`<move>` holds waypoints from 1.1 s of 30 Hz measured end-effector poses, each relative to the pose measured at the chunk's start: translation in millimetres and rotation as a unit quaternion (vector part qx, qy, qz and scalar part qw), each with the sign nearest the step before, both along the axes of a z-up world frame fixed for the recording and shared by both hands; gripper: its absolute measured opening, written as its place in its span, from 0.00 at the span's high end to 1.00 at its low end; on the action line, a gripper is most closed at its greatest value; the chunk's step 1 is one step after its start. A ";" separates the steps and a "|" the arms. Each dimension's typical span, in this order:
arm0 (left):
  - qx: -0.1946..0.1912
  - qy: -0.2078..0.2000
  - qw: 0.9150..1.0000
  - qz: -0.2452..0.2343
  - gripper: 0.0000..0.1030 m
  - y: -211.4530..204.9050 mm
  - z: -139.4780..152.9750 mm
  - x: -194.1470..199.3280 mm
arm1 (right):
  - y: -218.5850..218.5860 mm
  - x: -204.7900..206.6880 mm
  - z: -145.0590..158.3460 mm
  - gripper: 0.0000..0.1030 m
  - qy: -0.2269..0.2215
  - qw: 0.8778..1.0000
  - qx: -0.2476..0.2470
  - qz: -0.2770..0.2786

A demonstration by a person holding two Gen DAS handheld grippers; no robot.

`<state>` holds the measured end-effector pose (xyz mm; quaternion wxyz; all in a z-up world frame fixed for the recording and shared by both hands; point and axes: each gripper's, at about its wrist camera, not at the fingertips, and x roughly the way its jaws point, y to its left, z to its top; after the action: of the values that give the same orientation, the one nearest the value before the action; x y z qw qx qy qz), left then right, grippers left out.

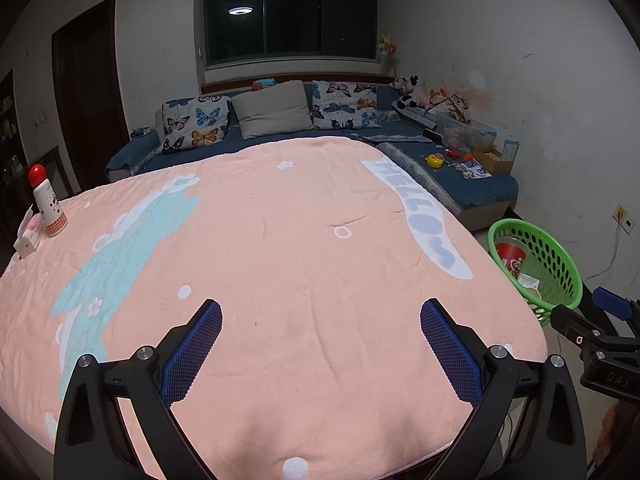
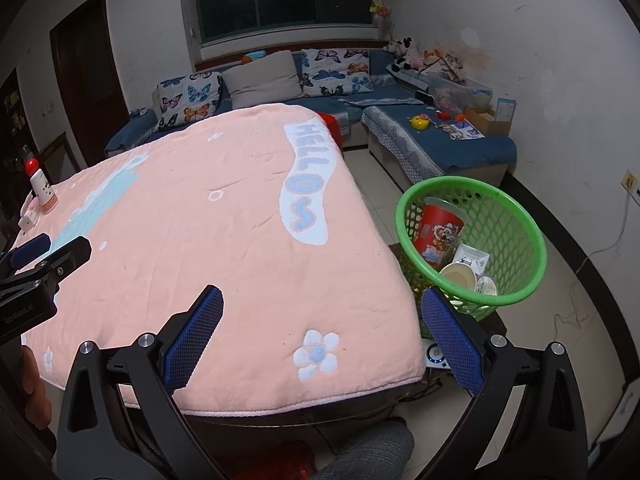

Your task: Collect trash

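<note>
While both grippers are hovering over the near end of the pink blanket (image 1: 312, 240), neither one is holding anything. The left gripper (image 1: 320, 316) is spreading its blue-padded fingers (image 1: 200, 344) wide above the blanket, with only cloth showing between them. The right gripper (image 2: 322, 304) is standing just as wide open at the blanket's near right corner, one finger over the cloth and the other finger (image 2: 448, 336) reaching past the blanket's edge, in front of the green basket (image 2: 516, 216).

That basket is sitting just beside the blanket's right edge, lower than the blanket top, and it is tilting toward the right wrist camera. Trash is lying inside it: a red printed cup (image 2: 438, 232) leaning on its side, a white wrapper (image 2: 474, 258) below the cup, and a pale round lid (image 2: 460, 276) with a smaller one just beside it at the basket's lowest part. In the left wrist view the basket (image 1: 556, 256) is showing past the blanket's right edge with the red cup (image 1: 512, 258) inside.

At the blanket's far left corner a white bottle (image 1: 48, 208) with a red ball cap is standing upright, touching a small white box (image 1: 27, 240) that is lying beside it. Beyond the blanket's far edge a blue sofa (image 1: 476, 184) with butterfly cushions (image 1: 196, 122) is running along the wall.
</note>
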<state>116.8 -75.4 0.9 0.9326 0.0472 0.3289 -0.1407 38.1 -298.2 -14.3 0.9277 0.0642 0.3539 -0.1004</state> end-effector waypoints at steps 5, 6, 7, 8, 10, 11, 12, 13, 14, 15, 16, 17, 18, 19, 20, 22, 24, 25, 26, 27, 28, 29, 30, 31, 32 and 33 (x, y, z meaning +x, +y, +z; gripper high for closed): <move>0.002 0.003 1.000 -0.003 0.07 -2.8 0.1 1.1 | -1.9 -1.2 0.1 0.04 -0.002 1.000 0.002 -0.002; 0.003 0.003 1.000 -0.003 0.07 -3.4 -0.2 1.2 | -1.4 -1.5 0.1 0.04 -0.001 1.000 0.002 -0.002; 0.003 0.003 1.000 -0.003 0.07 -3.7 -0.4 1.4 | -1.2 -1.5 0.2 0.04 -0.001 1.000 0.001 -0.002; 0.003 0.004 1.000 -0.003 0.07 -3.5 -0.5 1.5 | -1.2 -1.9 0.5 0.04 -0.001 1.000 0.000 -0.001; 0.003 0.003 1.000 -0.002 0.07 -4.1 -0.3 1.8 | -2.2 -1.5 0.8 0.04 -0.002 1.000 0.002 -0.002; 0.001 0.004 1.000 -0.002 0.07 -4.4 -0.1 2.1 | -2.5 -1.4 1.0 0.04 -0.003 1.000 0.002 -0.002; 0.000 0.004 1.000 -0.002 0.07 -4.6 -0.2 2.5 | -2.5 -1.4 1.6 0.04 -0.003 1.000 0.002 -0.002; 0.000 0.004 1.000 -0.001 0.07 -5.1 -0.7 1.8 | -2.5 -0.8 1.7 0.04 -0.003 1.000 0.001 -0.003; -0.001 0.004 1.000 0.000 0.07 -4.9 -1.0 1.8 | -2.6 -0.3 1.8 0.04 -0.003 1.000 0.001 -0.004; -0.001 0.004 1.000 0.001 0.07 -4.8 -1.3 2.2 | -2.8 -0.1 1.6 0.04 -0.003 1.000 0.001 -0.004; -0.001 0.004 1.000 0.001 0.07 -4.5 -1.6 2.3 | -3.0 0.0 1.6 0.04 -0.002 1.000 0.002 -0.004; -0.002 0.005 1.000 0.001 0.07 -4.8 -1.9 2.0 | -2.7 0.5 1.6 0.04 -0.002 1.000 0.002 -0.003; -0.003 0.005 1.000 0.002 0.07 -4.8 -1.8 2.5 | -2.5 0.5 1.2 0.04 -0.002 1.000 0.002 -0.002; -0.004 0.005 1.000 0.002 0.07 -4.8 -1.8 2.5 | -1.6 1.0 1.3 0.04 -0.002 1.000 0.000 -0.002; -0.004 0.005 1.000 0.003 0.07 -5.0 -1.9 2.3 | -0.9 1.6 1.5 0.04 -0.002 1.000 -0.001 -0.002; -0.005 0.005 1.000 0.002 0.07 -5.1 -2.1 2.0 | 0.0 1.1 0.8 0.04 -0.002 1.000 -0.001 -0.002; -0.006 0.005 1.000 0.002 0.07 -4.7 -2.4 2.0 | 0.2 1.4 0.8 0.04 -0.002 1.000 0.000 -0.002; -0.006 0.005 1.000 0.001 0.07 -4.8 -2.4 2.0 | 1.1 2.1 0.9 0.04 -0.002 1.000 0.000 -0.003; -0.005 0.005 1.000 0.001 0.07 -5.1 -2.6 2.0 | 1.2 1.8 0.9 0.04 -0.001 1.000 -0.001 -0.003; -0.005 0.005 1.000 0.002 0.07 -5.2 -2.7 1.9 | 1.1 1.9 1.0 0.04 -0.001 1.000 -0.001 -0.003; -0.006 0.005 1.000 0.002 0.07 -5.4 -2.8 1.7 | 0.7 1.8 0.9 0.04 -0.002 1.000 0.000 -0.002; -0.006 0.005 1.000 0.001 0.07 -5.4 -2.8 1.8 | 0.6 1.9 0.9 0.04 -0.001 1.000 -0.001 -0.003; -0.006 0.005 1.000 0.001 0.07 -5.7 -3.0 1.8 | 1.3 2.5 1.1 0.04 -0.001 1.000 -0.001 -0.003; -0.006 0.005 1.000 0.001 0.07 -5.8 -2.9 1.7 | 0.9 2.1 0.9 0.04 -0.001 1.000 0.000 -0.003; -0.005 0.004 1.000 0.002 0.07 -5.9 -3.1 1.5 | 1.2 2.3 0.8 0.04 -0.001 1.000 0.000 -0.003; -0.005 0.005 1.000 0.002 0.07 -5.8 -2.8 1.8 | 0.8 2.4 0.8 0.04 -0.001 1.000 0.000 -0.003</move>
<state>118.6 -81.3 -1.9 0.9317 0.0409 0.3325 -0.1407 40.5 -297.4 -13.5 0.9277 0.0656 0.3527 -0.1029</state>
